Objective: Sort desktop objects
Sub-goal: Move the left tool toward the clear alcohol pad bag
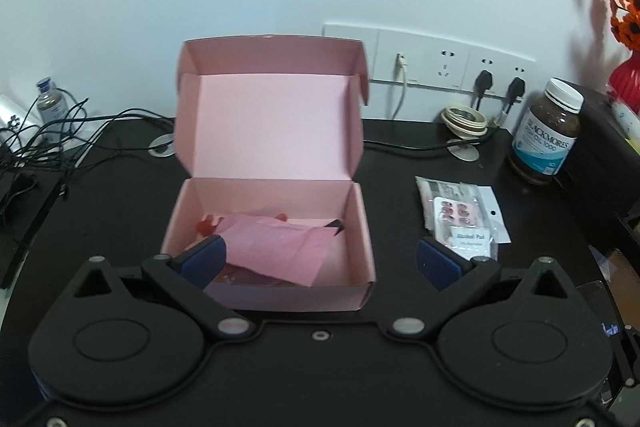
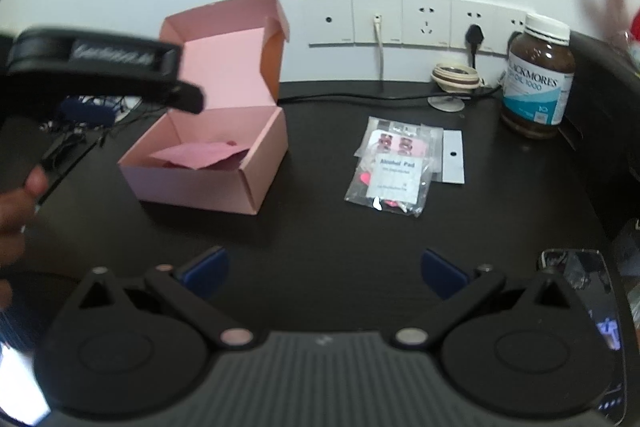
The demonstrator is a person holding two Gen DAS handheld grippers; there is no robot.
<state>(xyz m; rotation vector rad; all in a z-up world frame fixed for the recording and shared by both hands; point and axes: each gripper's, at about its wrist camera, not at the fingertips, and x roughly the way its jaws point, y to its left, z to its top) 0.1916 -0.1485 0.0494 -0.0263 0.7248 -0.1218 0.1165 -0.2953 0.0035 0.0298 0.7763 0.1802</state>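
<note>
A pink cardboard box (image 1: pixel 362 215) (image 2: pixel 264 163) stands on the black desk with its lid up; pink paper (image 1: pixel 276 247) (image 2: pixel 200 153) and small red bits lie inside. To its right rests a clear plastic packet (image 1: pixel 460 215) (image 2: pixel 394 167) with a nail set and an alcohol pad. My left gripper (image 1: pixel 320 261) hovers open over the box's front wall, holding nothing. My right gripper (image 2: pixel 324 273) stands open above bare desk, nearer than the packet, also holding nothing. The left gripper's body (image 2: pixel 100 67) shows blurred at the left in the right wrist view.
A brown supplement bottle (image 1: pixel 546 133) (image 2: pixel 536 79) stands at the back right, beside a tape roll (image 1: pixel 464 121) (image 2: pixel 454 75). Wall sockets with plugs run behind. Tangled cables (image 1: pixel 48 139) and a small bottle (image 1: pixel 50 101) sit far left. A red vase with orange flowers (image 1: pixel 626 67) stands far right. A hand (image 2: pixel 16 211) shows left.
</note>
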